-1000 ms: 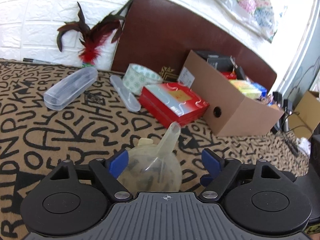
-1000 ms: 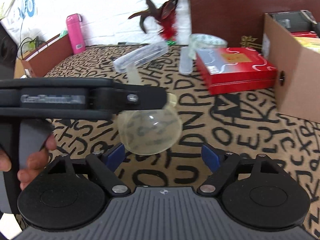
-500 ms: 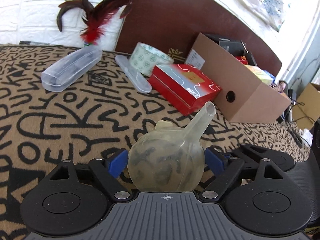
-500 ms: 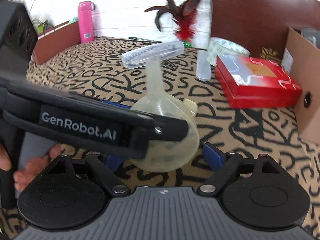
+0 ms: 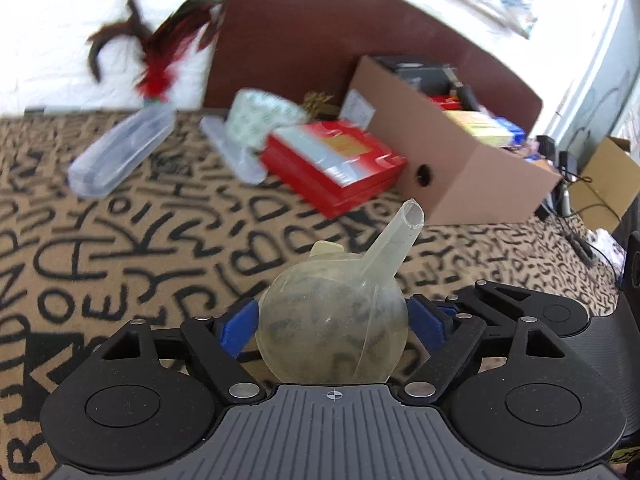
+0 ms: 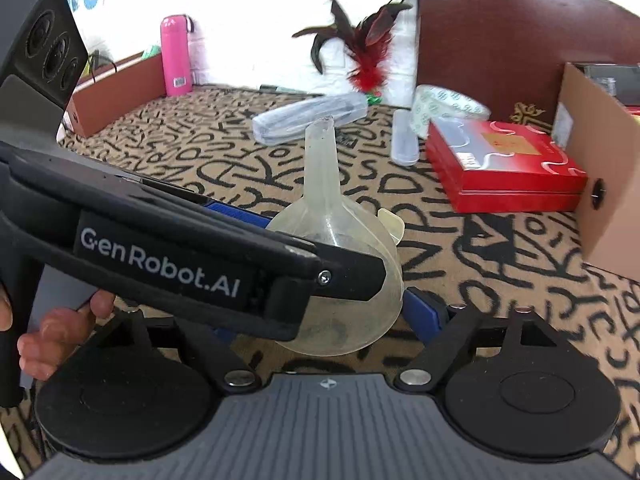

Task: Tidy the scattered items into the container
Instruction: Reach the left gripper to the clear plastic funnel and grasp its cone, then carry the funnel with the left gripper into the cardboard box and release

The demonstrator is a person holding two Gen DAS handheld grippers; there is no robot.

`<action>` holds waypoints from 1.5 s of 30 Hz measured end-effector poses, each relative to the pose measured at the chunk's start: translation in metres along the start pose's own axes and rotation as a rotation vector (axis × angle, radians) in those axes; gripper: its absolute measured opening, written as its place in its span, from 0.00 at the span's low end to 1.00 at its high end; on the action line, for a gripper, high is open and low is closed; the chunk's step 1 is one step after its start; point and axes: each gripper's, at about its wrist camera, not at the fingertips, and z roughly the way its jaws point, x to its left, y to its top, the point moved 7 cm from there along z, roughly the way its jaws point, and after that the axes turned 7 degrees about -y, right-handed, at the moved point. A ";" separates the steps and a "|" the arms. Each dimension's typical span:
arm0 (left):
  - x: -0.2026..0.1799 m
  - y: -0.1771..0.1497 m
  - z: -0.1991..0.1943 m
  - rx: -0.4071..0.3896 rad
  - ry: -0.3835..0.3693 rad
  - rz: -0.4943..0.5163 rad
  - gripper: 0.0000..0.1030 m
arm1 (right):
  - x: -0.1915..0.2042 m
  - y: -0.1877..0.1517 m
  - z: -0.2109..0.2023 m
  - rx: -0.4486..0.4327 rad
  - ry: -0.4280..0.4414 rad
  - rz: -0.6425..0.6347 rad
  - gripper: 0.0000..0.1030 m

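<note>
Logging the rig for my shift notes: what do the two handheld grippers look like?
Both share one build: a grey ribbed body, two round black discs, black linkage arms with silver screws, and blue pads on the jaws. The left gripper, seen side-on from the right wrist view, is a black bar with white "GenRobot.AI" lettering and a grey camera block with three round lenses. The right gripper matches. Bare fingers, no sleeve visible.

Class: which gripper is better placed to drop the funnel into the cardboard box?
Left. The left gripper has its jaws on the funnel, facing the cardboard box; the right gripper grips nothing.
</note>
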 end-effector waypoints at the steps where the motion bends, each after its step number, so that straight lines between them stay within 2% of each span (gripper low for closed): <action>1: -0.009 0.004 -0.003 -0.012 -0.003 0.018 0.79 | -0.002 0.001 -0.007 -0.011 -0.005 0.005 0.83; 5: -0.048 0.029 -0.012 -0.064 -0.029 0.090 0.79 | -0.018 0.014 -0.041 -0.087 -0.050 0.004 0.83; 10: -0.104 0.070 -0.006 -0.114 -0.072 0.190 0.80 | -0.057 0.036 -0.085 -0.184 -0.120 0.024 0.83; 14: -0.150 0.107 0.012 -0.141 -0.106 0.278 0.80 | -0.100 0.054 -0.112 -0.240 -0.189 0.044 0.83; 19: -0.194 0.155 0.043 -0.169 -0.146 0.308 0.80 | -0.162 0.083 -0.133 -0.288 -0.240 0.102 0.83; 24: -0.225 0.206 0.084 -0.188 -0.177 0.314 0.81 | -0.221 0.114 -0.141 -0.318 -0.292 0.104 0.83; 31: -0.237 0.264 0.154 -0.178 -0.212 0.287 0.80 | -0.308 0.154 -0.116 -0.295 -0.327 0.131 0.83; 36: -0.229 0.281 0.205 -0.151 -0.207 0.273 0.80 | -0.354 0.164 -0.083 -0.246 -0.320 0.141 0.83; 41: -0.210 0.291 0.246 -0.126 -0.196 0.230 0.80 | -0.383 0.166 -0.046 -0.202 -0.305 0.156 0.83; 44: -0.202 0.294 0.260 -0.132 -0.163 0.243 0.88 | -0.396 0.166 -0.024 -0.187 -0.295 0.182 0.83; 45: -0.200 0.294 0.263 -0.134 -0.145 0.249 0.95 | -0.400 0.166 -0.016 -0.181 -0.292 0.195 0.83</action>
